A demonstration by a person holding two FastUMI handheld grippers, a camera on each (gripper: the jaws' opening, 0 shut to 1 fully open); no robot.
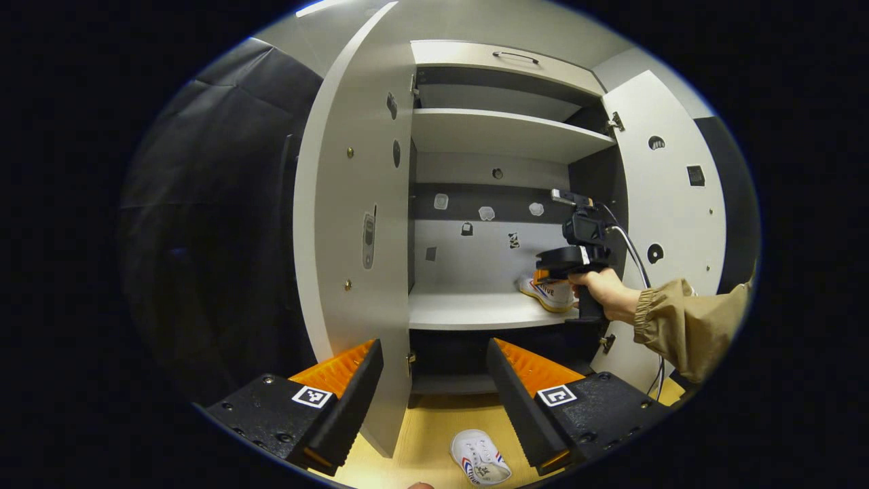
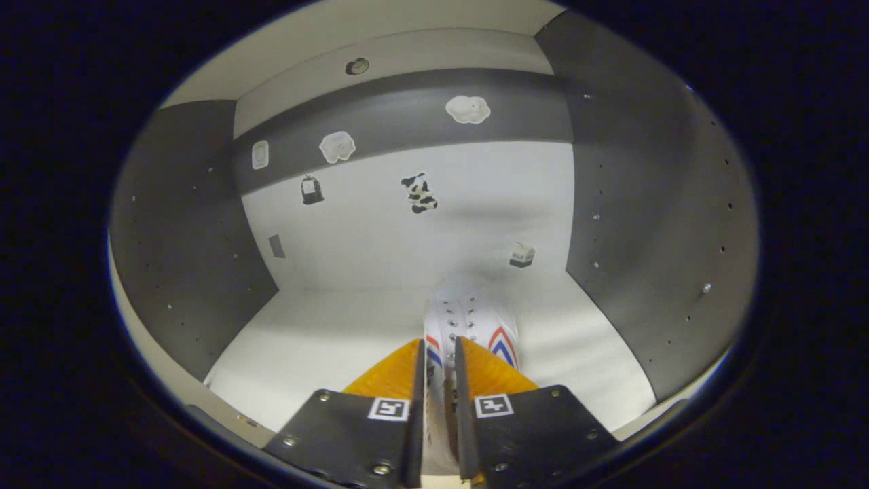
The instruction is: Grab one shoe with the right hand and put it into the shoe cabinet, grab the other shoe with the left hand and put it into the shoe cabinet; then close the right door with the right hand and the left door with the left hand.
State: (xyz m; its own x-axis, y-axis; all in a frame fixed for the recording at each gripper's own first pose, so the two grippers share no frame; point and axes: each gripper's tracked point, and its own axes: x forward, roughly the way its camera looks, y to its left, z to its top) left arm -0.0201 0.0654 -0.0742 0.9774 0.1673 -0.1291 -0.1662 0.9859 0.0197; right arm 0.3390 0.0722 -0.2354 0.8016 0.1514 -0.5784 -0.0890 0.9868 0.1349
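The shelved shoe (image 2: 468, 326) has its heel hidden between the right tool's fingers (image 2: 489, 370).

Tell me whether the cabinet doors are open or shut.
Open. In the left gripper view the left door and the right door both swing outward, baring the shelves, where the right gripper holds a shoe.

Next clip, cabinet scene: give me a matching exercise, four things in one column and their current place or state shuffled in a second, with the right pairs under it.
Things
1. left gripper
2. right gripper
3. shoe on the floor
4. left door

Places or states
A. swung open
B. jaws closed on a white shoe over the cabinet shelf
C. lying on the wooden floor in front of the cabinet
D. jaws apart, holding nothing

Pairs: 1-D, 2-B, 3-C, 4-A
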